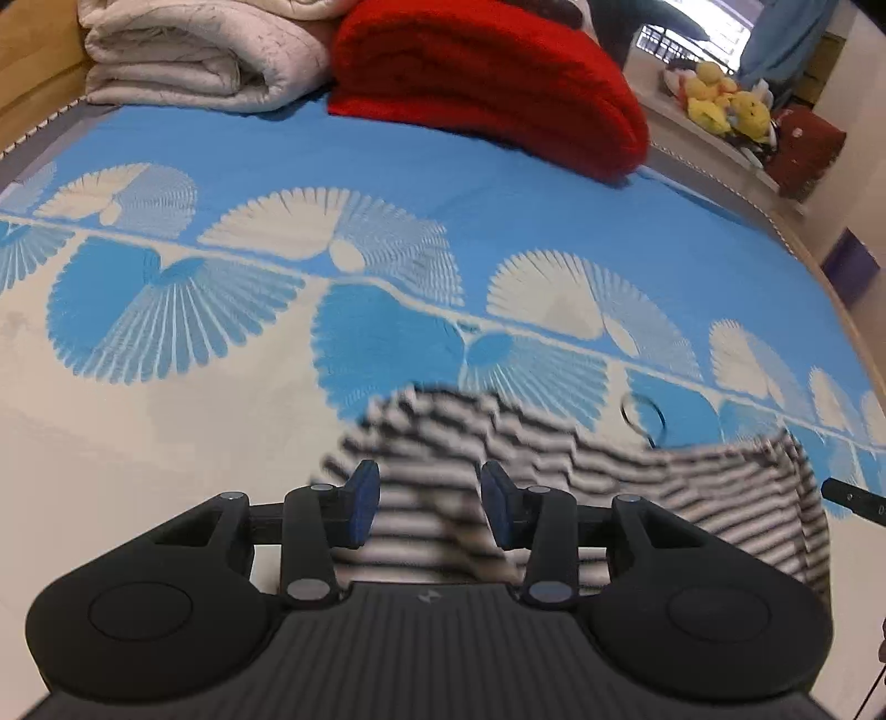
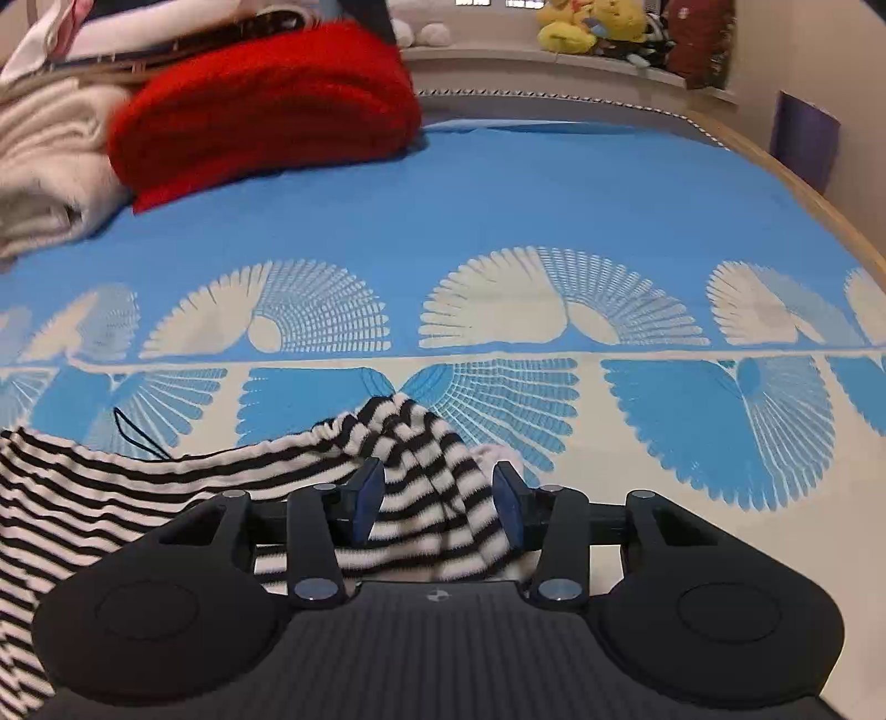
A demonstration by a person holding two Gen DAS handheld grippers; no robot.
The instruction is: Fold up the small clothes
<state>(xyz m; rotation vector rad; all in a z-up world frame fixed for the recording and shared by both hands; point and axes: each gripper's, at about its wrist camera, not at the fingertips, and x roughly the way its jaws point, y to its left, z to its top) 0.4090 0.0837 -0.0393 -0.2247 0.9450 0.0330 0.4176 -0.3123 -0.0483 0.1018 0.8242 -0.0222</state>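
Overhead, both grippers, left (image 1: 429, 501) and right (image 2: 437, 501), hang spread above a striped garment (image 2: 421, 498). Cloth lies between their unpressed pads on the blue bedsheet (image 2: 554, 194).

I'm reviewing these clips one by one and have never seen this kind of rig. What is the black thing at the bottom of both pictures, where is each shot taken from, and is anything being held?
There is no robot here: a person holds a hand-operated two-finger gripper in each hand, and each carries a wide-angle camera looking forward along its fingers. The black body at the bottom of each picture is that tool itself.

One view looks out over the left gripper, the other over the right gripper. Both have blue pads.

Below them is a bed with a blue and cream bedspread. A black-and-white striped garment lies on it. Further back are a folded red blanket, a cream quilt and yellow plush toys.

Both sets of jaws stand apart with striped cloth between them; the pads do not appear to pinch it.
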